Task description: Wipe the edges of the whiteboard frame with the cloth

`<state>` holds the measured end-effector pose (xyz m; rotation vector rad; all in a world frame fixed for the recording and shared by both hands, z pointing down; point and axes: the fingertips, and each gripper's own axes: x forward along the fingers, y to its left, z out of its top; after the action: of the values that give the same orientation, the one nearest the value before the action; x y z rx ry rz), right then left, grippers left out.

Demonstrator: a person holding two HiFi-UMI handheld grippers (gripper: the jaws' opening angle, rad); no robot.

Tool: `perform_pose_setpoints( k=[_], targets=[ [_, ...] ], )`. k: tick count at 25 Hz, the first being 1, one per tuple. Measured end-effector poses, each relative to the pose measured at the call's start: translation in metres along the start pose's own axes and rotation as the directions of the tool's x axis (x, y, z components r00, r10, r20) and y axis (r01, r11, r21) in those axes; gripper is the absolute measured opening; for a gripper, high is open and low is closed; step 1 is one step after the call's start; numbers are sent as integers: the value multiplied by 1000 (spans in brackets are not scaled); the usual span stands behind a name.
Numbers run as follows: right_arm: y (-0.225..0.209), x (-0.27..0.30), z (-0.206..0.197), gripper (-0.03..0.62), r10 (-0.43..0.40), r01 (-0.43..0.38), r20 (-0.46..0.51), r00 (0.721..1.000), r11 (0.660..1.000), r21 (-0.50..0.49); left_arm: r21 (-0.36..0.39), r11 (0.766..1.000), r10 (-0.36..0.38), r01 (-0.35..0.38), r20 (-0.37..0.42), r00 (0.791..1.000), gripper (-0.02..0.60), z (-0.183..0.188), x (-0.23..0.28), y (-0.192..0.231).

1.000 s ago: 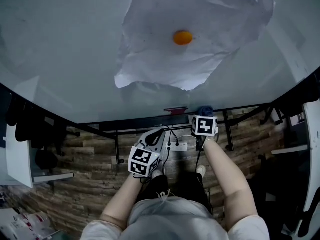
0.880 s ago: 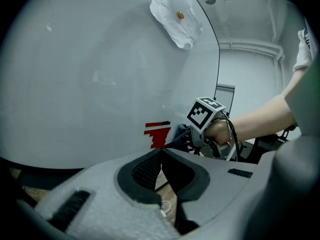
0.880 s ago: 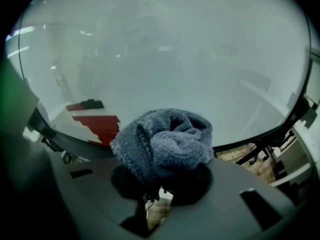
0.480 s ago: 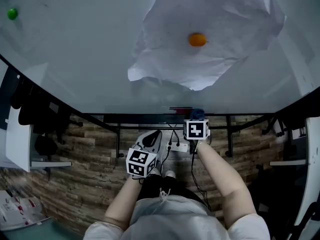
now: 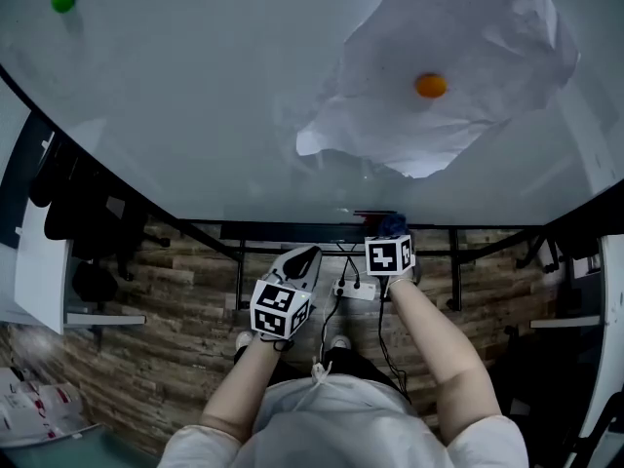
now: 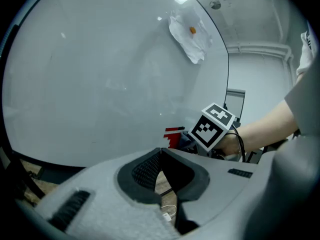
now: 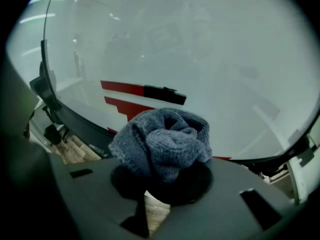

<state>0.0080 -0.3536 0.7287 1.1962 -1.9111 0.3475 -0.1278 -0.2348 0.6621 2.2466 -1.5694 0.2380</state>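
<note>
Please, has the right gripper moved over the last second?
Yes. The right gripper has slid left along the whiteboard frame, now left of the orange magnet.

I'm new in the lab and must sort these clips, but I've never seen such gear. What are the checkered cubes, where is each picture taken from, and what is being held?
No robot here: a person holds a two-jaw gripper in each hand, and the cubes are parts of those grippers. The head view comes from a camera on the person's head, facing a whiteboard where an orange magnet pins a creased paper. The other two views come from cameras riding on the grippers. The left gripper is shut and empty. The right gripper is shut on a grey-blue cloth, near the board's lower frame.
</note>
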Motion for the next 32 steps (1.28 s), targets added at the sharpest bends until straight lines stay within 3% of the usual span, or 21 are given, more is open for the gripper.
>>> perform_pose_setpoints(
  k=[7,16,32],
  targets=[
    [28,1,3,69,-112,111,-27,993,993,-31,-6,998,-66,66,-42,997,20,-13,-33,50],
    [119,18,30,69,-118,119,-41,992,993,22,-15,998,-59,58,-64,996,20,-20,-86,137],
    [295,20,84,69,0,1,-12,1000,1000,25,-67,998,16,-20,-56,998,20,-49,-193,260]
  ],
)
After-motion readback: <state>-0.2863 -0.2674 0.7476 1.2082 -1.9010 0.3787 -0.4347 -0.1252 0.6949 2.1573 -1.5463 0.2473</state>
